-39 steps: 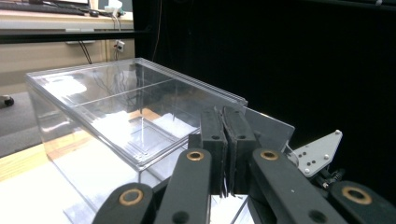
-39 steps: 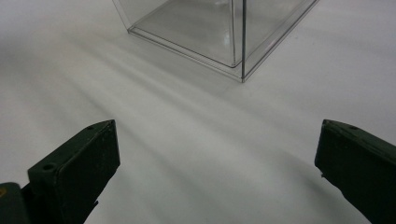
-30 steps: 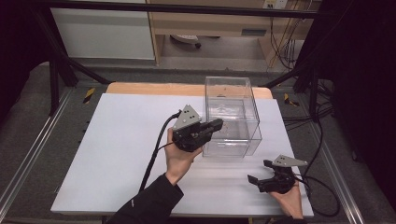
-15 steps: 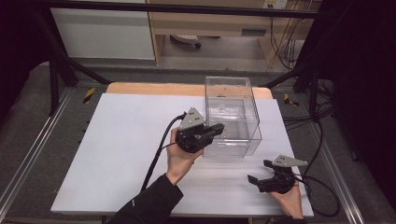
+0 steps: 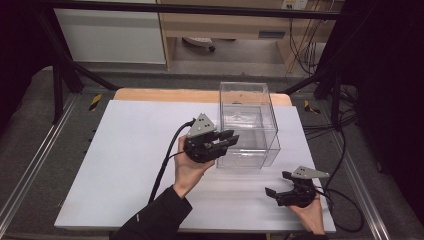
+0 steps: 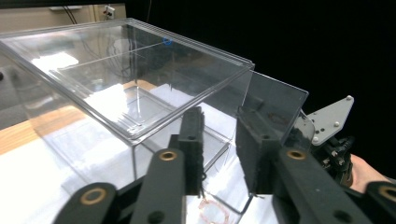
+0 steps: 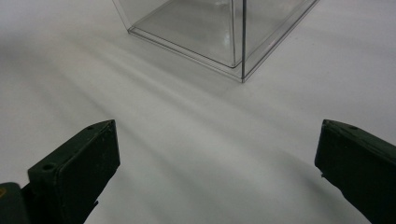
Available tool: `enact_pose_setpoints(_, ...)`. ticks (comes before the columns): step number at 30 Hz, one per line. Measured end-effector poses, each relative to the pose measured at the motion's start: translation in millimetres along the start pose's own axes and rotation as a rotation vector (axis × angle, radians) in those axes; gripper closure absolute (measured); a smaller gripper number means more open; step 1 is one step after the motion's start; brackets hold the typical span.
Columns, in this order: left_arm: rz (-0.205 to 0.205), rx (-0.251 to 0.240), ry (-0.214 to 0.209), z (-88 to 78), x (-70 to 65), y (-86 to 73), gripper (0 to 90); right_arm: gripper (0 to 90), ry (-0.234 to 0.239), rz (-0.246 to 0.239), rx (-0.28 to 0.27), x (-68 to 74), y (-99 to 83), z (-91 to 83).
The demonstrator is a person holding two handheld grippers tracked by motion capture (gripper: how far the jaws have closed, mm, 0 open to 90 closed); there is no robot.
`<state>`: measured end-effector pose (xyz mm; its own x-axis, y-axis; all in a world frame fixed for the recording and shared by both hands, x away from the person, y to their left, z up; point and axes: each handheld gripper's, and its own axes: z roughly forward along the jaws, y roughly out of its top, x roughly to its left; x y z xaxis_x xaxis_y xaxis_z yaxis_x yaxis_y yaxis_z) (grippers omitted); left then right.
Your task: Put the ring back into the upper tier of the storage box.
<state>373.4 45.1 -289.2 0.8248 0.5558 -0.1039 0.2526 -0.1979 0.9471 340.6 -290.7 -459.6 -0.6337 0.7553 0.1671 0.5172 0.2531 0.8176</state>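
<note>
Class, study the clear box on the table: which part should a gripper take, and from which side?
Grip the thin near wall of the clear box at its upper edge, coming from the person's side. The box looks too broad to span, but a thin wall fits between the jaws. The left gripper, whose jaws have just been opening, sits there.

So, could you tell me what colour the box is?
The box is colourless, clear plastic; the high view shows it best.

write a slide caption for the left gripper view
Left gripper, jaws slightly parted after just opening, at the near corner of a clear acrylic box on the white table.
</note>
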Motion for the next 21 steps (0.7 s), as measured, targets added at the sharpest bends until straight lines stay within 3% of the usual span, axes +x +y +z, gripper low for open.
enact_pose_setpoints(10,0.021,0.011,0.032,-25.0,9.2,-0.2,54.1,0.5,-0.001,-0.001,-0.002,0.1,-0.1,-0.2)
enact_pose_setpoints(21,0.020,0.057,0.096,-48.7,31.1,-18.8,37.6,0.5,-0.003,-0.002,-0.001,0.2,-0.1,-0.1)
